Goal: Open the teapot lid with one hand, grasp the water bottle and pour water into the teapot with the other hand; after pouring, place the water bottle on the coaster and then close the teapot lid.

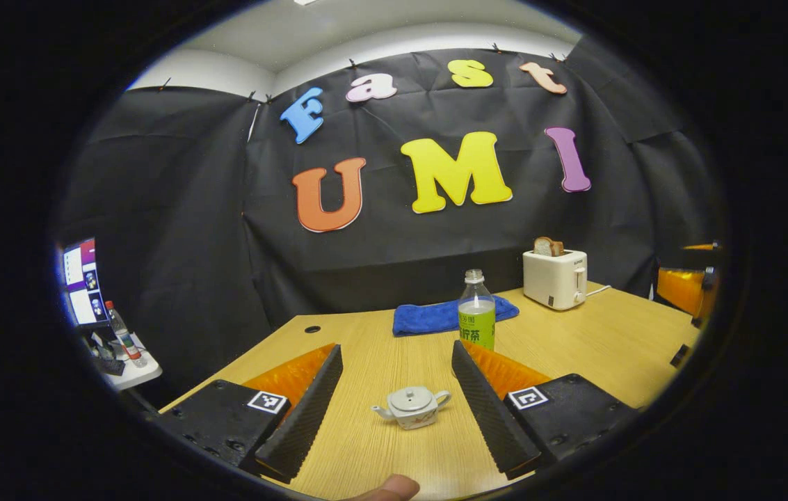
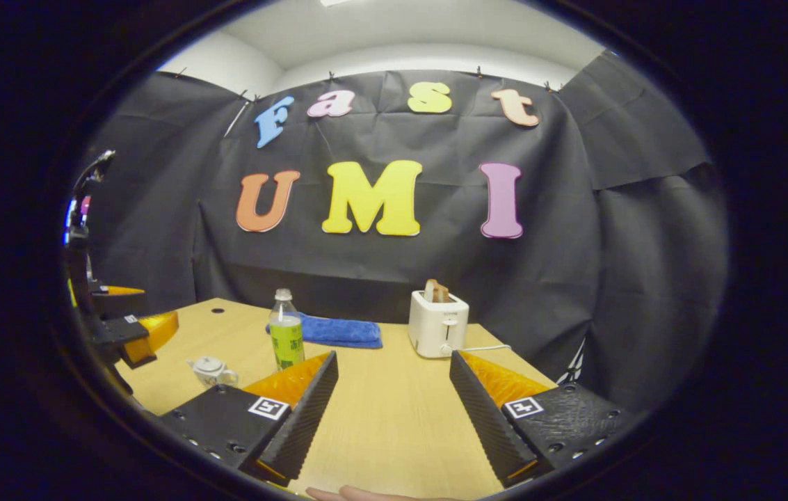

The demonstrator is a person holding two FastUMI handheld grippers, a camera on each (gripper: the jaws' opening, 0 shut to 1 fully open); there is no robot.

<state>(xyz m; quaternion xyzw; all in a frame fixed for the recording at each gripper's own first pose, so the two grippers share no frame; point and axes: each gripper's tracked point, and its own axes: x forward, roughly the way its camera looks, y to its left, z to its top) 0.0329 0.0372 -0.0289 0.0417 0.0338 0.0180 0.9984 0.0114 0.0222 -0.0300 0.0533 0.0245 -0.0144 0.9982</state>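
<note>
Left gripper view: left gripper (image 1: 394, 410) spread wide, holding nothing. Small white ceramic teapot (image 1: 412, 406), lid on, sits on light wooden table (image 1: 595, 341) between fingers, touching neither. Clear plastic water bottle with green label (image 1: 476, 310) upright behind it, before blue folded cloth (image 1: 435, 315). White toaster (image 1: 555, 277) far right.

Right gripper view: right gripper (image 2: 394, 410) wide open, empty, above bare tabletop. Teapot (image 2: 211, 371) and bottle (image 2: 286, 339) off left; left gripper (image 2: 131, 332) beyond teapot at left edge.

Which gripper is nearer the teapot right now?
Left. The left gripper is open with the teapot framed between its fingers, just ahead. The right gripper is open over bare table, the teapot off to its left.
</note>
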